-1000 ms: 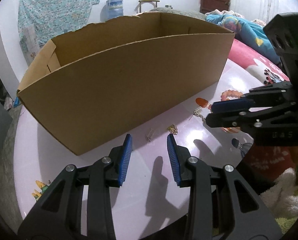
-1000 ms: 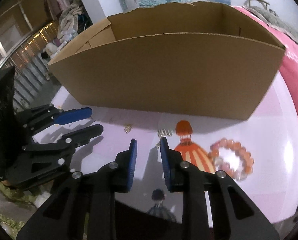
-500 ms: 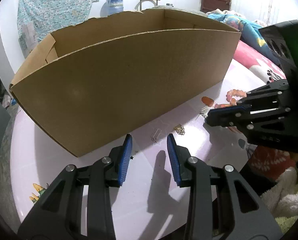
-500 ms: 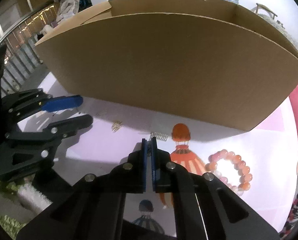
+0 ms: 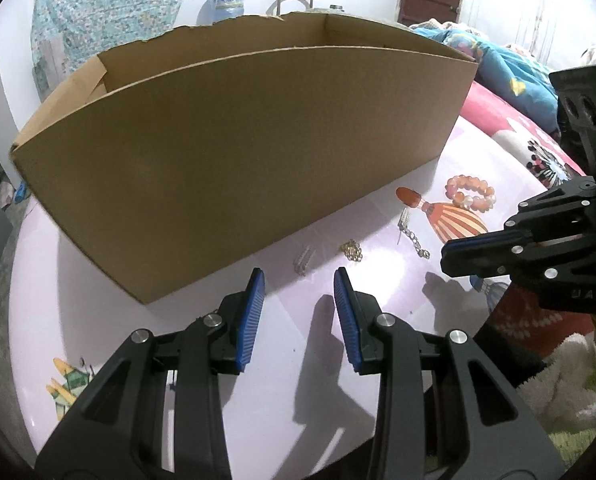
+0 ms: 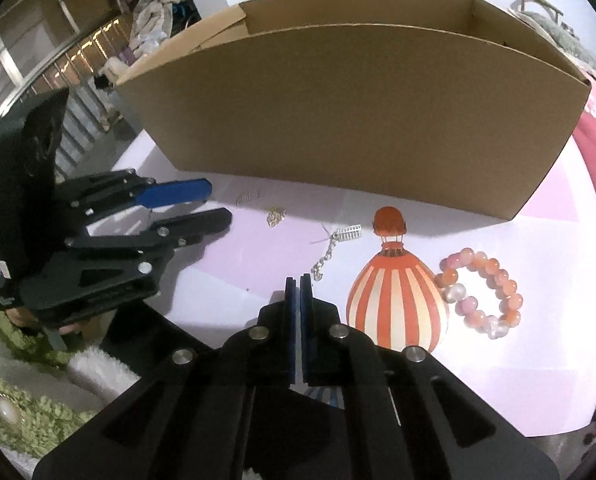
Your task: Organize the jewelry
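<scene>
Cardboard fills the back of both views: a big open brown cardboard box [image 5: 238, 152] stands on the pale pink surface [image 5: 178, 340], its long wall facing the grippers, its top rim ragged at the far edge.

Down in front of that wall lies the jewelry. A small silver clip [image 5: 304, 262] sits nearest the box, a gold tangle [image 5: 352, 249] just beside it, then a silver chain [image 6: 330, 254] with a little comb-shaped piece at its far end. Off to the right, a beaded bracelet [image 6: 480, 294] in pink, orange and milky beads rests beside a printed orange-striped balloon [image 6: 394, 304] on the cloth. All four pieces are on the surface, outside the box.

Left gripper [image 5: 298, 312]: blue-padded jaws part-way released, nothing between them, pointing at the bare cloth short of the clip and the gold tangle.

Right gripper [image 6: 299, 280]: jaws clenched pad to pad, with only a hairline slit showing. The chain's near end lies just past the tips; whether it is pinched, I cannot tell. Nothing shows between the pads.

Writing? Embossed letters on the right gripper's body in the left view read roughly "UAS"; the left gripper's side carries a line of raised text too small to read. A printed building motif [image 5: 68, 384] peeks in at the cloth's left edge.
</scene>
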Demonstrator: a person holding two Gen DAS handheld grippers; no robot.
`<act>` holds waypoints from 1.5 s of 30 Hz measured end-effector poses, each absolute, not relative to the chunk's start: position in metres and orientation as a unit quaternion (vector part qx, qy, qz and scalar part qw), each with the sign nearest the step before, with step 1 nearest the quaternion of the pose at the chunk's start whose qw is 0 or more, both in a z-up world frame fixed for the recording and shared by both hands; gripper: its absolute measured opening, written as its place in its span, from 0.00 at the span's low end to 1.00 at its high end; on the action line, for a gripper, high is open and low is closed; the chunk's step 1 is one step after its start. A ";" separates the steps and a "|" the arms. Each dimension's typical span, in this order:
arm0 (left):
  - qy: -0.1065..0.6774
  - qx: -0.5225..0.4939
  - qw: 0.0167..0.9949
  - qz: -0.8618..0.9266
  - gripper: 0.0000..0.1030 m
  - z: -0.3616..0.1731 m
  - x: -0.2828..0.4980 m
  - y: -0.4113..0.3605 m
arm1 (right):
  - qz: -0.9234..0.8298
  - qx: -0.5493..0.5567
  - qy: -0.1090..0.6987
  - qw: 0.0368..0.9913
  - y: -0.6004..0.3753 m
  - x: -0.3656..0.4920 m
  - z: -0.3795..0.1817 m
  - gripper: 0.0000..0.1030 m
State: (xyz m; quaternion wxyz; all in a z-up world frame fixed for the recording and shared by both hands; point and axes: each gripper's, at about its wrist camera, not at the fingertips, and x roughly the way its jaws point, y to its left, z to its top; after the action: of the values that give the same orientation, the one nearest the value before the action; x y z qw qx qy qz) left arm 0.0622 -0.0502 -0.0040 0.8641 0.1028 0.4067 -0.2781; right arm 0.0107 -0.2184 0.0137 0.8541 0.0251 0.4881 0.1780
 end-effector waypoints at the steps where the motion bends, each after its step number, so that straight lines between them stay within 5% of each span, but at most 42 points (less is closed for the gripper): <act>1: 0.408 0.106 0.863 -0.279 0.33 -0.005 0.064 -0.052 | 0.177 0.030 0.488 0.854 -0.220 0.014 0.014 0.03; 9: 0.404 0.138 0.859 -0.282 0.31 -0.009 0.072 -0.066 | 0.175 0.059 0.484 0.855 -0.228 0.017 0.011 0.04; 22: 0.410 0.162 0.846 -0.300 0.04 -0.007 0.075 -0.075 | 0.174 0.079 0.476 0.858 -0.237 0.021 0.012 0.04; 38: 0.414 0.147 0.852 -0.284 0.04 -0.006 0.061 -0.061 | 0.165 0.079 0.477 0.860 -0.248 0.021 0.017 0.04; 43: 0.418 0.137 0.854 -0.276 0.04 -0.007 0.059 -0.053 | 0.153 0.070 0.477 0.863 -0.243 0.029 0.015 0.25; 45: 0.418 0.133 0.856 -0.276 0.04 -0.007 0.059 -0.051 | 0.152 0.055 0.472 0.866 -0.239 0.031 0.016 0.25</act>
State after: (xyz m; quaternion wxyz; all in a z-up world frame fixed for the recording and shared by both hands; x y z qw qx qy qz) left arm 0.0591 -0.0507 -0.0066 0.8556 0.1326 0.4176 -0.2756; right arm 0.0308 -0.2393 0.0159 0.8665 0.0549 0.4723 0.1521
